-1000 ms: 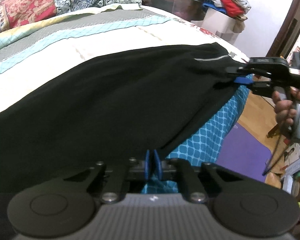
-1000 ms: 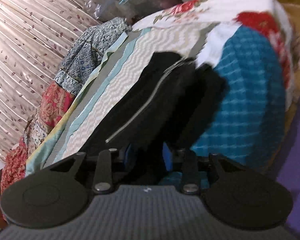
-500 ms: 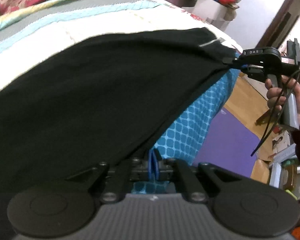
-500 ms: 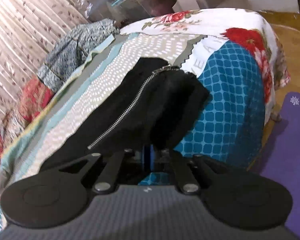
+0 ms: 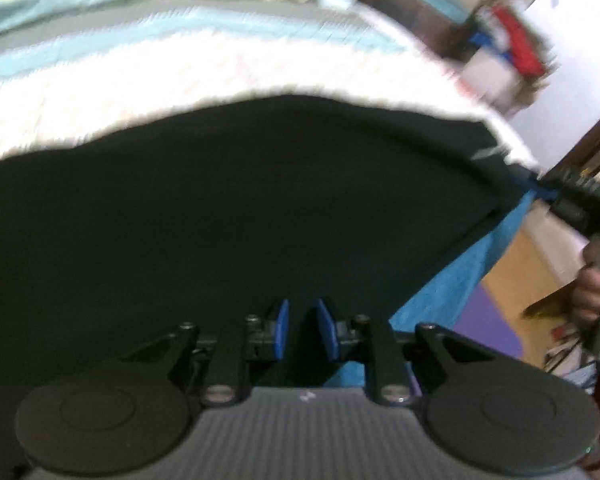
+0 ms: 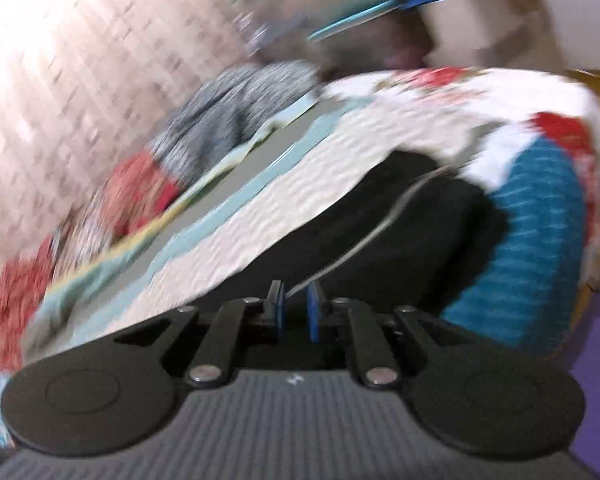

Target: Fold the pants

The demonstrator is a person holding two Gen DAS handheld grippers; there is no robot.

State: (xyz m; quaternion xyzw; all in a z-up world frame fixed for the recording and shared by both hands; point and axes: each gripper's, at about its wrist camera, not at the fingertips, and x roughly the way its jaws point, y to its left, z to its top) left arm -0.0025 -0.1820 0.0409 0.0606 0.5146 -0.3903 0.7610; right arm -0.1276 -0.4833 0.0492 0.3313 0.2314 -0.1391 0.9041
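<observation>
— Pants (image 5: 260,208): where are they?
— Spread black and flat over the quilt (image 5: 220,68) on the bed. They fill the middle of the left wrist view. Their right corner reaches out past the bed edge at centre right, over the teal blanket (image 5: 460,280) that hangs down the side.
— And the left gripper (image 5: 302,330)?
— Bottom centre. Its blue pads (image 5: 281,330) stand apart, and its jaws have just been opening. Dark cloth lies in the gap, but the pads are not pressing on it, so the cloth is released.
— The right gripper (image 5: 540,190)?
— At the right edge of that view, with a blue pad meeting the pants' corner and a hand (image 5: 592,292) on the handle below. Its jaws have just been opening a little too. In its own view its pads (image 6: 313,312) show a gap. The zipper (image 6: 380,232) runs down the black cloth straight into that gap. With the blur I cannot tell whether the pads are gripping the fabric.
— What lies around it?
— A purple mat (image 5: 488,328) on the wooden floor at lower right, and a pile of clothes (image 5: 516,48) at upper right. In the right wrist view a pale patterned curtain (image 6: 60,80) fills the upper left. Everything is smeared by motion
</observation>
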